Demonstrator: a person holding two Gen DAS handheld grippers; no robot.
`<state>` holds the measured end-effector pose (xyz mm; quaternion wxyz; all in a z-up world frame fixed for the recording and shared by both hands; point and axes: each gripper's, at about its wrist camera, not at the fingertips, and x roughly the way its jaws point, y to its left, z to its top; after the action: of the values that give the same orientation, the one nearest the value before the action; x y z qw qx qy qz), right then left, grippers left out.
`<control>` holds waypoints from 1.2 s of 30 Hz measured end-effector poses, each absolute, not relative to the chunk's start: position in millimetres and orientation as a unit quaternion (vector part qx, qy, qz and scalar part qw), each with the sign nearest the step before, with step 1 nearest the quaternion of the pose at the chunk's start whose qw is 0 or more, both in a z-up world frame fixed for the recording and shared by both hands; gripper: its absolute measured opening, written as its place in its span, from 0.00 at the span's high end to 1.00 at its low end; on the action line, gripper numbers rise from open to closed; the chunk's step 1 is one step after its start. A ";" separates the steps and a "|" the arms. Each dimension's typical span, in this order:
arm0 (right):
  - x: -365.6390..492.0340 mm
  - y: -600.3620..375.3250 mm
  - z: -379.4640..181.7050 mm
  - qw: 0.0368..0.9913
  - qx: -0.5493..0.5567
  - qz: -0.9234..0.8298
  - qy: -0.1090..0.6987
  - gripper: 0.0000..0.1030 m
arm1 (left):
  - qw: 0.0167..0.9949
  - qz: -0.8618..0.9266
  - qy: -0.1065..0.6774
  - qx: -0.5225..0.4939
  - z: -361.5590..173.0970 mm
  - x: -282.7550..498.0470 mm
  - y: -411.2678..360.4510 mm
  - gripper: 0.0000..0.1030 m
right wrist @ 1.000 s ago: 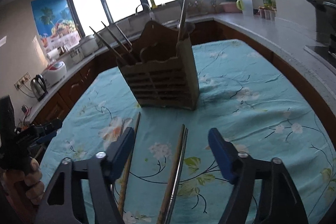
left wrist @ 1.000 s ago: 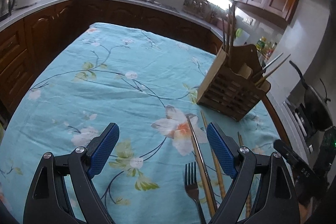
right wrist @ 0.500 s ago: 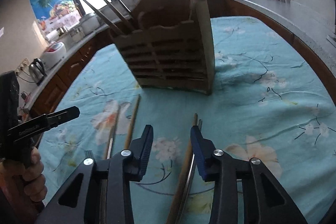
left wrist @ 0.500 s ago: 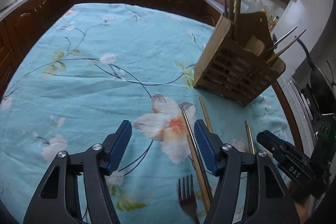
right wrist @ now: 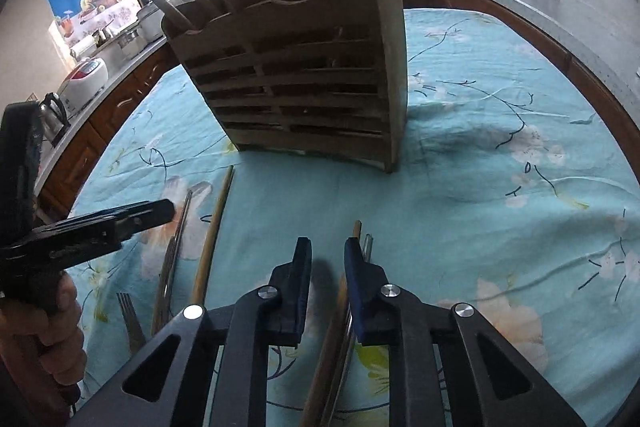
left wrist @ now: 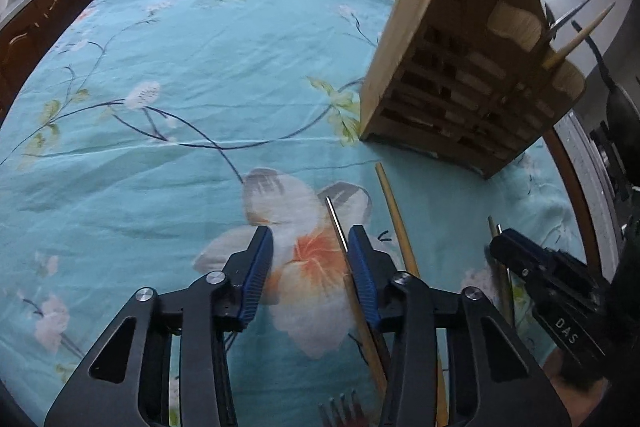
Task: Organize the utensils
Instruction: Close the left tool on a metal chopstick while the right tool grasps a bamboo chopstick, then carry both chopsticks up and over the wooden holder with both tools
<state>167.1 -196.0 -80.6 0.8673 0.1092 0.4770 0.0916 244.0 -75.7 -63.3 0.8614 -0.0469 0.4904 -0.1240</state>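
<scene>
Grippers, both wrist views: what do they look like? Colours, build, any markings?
Both look like the same build. The left gripper and right gripper have black plastic linkage arms with triangular cut-outs and silver pivot bolts, and flat fingers faced with ribbed blue pads. Seen from the left wrist view, the right gripper's side carries white lettering reading DAS. No cables or sleeves are visible.

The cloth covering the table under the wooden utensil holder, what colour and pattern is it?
The tablecloth is light turquoise with white and orange flowers on thin dark branches, clearest in the left wrist view.

Floral tablecloth (left wrist: pixel 168 39) under wooden holder (left wrist: pixel 460 75), chopsticks (left wrist: pixel 394 215), fork (right wrist: pixel 130 319).
</scene>
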 end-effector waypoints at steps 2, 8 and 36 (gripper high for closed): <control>165.9 -197.9 -79.6 0.869 0.111 0.085 0.475 0.85 | 0.862 -0.130 0.489 -0.037 -63.8 244.6 -80.7 0.66; 171.5 -196.5 -84.0 0.863 0.105 0.096 0.485 0.85 | 0.863 -0.140 0.485 -0.011 -64.7 246.9 -96.1 0.80; 128.2 -233.7 15.6 0.904 0.174 0.119 0.371 0.96 | 0.900 -0.220 0.366 -0.092 38.6 172.1 -57.9 0.97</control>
<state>128.2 -233.7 15.6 0.9042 0.1740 0.3715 0.1187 172.1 -57.9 38.6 0.8997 -0.0921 0.3659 -0.2197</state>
